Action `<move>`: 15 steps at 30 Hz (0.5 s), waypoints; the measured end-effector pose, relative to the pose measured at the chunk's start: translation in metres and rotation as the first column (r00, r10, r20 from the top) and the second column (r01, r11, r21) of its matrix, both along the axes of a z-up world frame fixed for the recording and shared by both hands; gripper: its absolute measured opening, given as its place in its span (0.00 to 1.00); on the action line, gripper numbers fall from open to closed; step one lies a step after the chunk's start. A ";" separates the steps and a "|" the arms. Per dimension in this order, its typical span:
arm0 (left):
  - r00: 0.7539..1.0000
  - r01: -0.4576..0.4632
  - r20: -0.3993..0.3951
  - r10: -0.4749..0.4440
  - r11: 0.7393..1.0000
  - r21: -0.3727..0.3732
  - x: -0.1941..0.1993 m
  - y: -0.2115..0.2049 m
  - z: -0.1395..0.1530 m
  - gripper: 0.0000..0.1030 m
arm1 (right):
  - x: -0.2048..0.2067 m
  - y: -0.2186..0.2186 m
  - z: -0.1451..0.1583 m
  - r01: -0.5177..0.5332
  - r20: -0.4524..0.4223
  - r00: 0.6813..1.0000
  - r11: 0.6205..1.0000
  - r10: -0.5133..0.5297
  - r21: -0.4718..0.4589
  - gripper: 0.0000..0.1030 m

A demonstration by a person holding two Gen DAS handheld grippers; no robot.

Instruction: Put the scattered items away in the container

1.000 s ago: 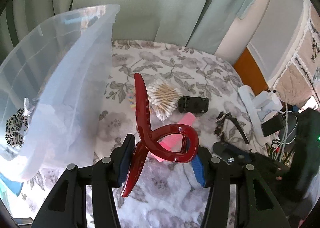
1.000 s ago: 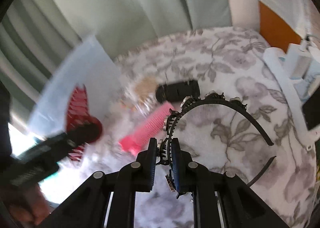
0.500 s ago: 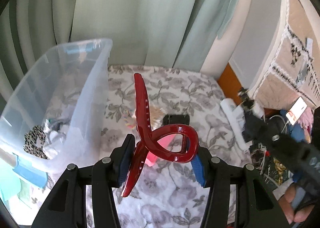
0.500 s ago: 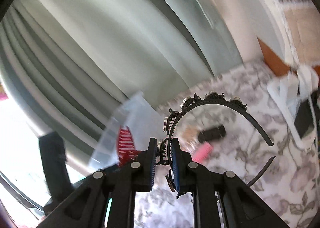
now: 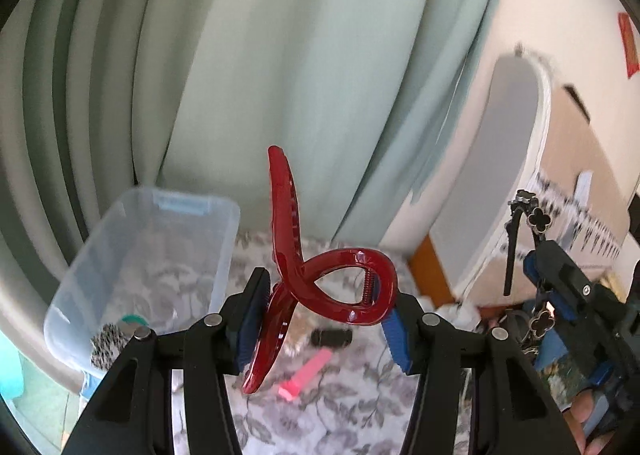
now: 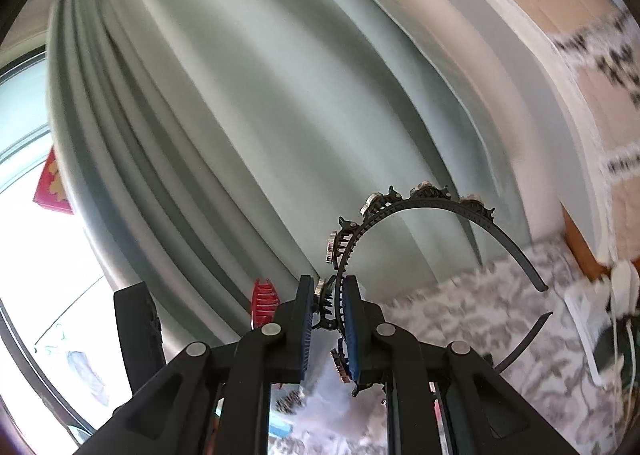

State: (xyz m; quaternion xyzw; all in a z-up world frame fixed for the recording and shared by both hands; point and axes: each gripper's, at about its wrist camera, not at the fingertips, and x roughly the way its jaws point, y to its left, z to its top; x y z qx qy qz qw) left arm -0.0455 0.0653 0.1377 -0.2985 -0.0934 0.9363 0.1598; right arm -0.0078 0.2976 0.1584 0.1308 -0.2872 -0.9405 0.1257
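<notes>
A dark red hair claw clip (image 5: 285, 215) stands upright between the blue pads of my left gripper (image 5: 324, 321), which is shut on its looped handle. Below and to the left sits the clear plastic bin (image 5: 224, 255), holding a leopard-print scrunchie (image 5: 106, 343). A pink comb (image 5: 306, 372) and a small black clip (image 5: 332, 336) lie on the floral tablecloth (image 5: 360, 407). My right gripper (image 6: 328, 315) is shut on a black headband (image 6: 432, 202) with round ornaments, held high in front of the curtain. That gripper with the headband (image 5: 536, 215) also shows at the right of the left wrist view.
A pale green curtain (image 5: 280, 75) hangs behind the table. A white rounded panel (image 5: 500, 175) and an orange edge (image 5: 426, 267) stand at the back right. White plugs and cables (image 6: 612, 303) crowd the table's right side. A bright window (image 6: 24, 215) lies left.
Both grippers have risen with the red clip and the headband still held. The views have tilted up toward the curtain, and the bin and table items now look smaller and lower.
</notes>
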 end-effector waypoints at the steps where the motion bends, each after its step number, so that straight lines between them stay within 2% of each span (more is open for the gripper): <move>1: 1.000 0.000 -0.022 0.000 1.000 0.013 0.000 -0.004 0.007 0.53 | -0.002 -0.003 0.006 -0.001 -0.014 1.000 1.000 0.001 0.012 0.15; 5: 0.998 -0.021 -0.067 0.022 1.000 0.017 -0.002 -0.019 0.025 0.53 | -0.013 -0.014 0.029 0.005 -0.052 0.999 0.999 -0.003 0.040 0.15; 8: 0.994 -0.050 -0.092 0.054 0.997 0.052 0.000 -0.036 0.033 0.53 | -0.018 -0.024 0.042 -0.011 -0.089 0.996 0.999 0.015 0.039 0.15; 11: 0.989 -0.096 -0.103 0.105 0.992 0.082 0.005 -0.055 0.036 0.53 | -0.024 -0.041 0.048 -0.034 -0.096 0.995 0.997 0.040 0.064 0.15; 15: 0.987 -0.135 -0.071 0.144 0.984 0.118 0.007 -0.077 0.025 0.53 | -0.034 -0.070 0.040 -0.073 -0.066 0.995 0.992 0.080 0.107 0.15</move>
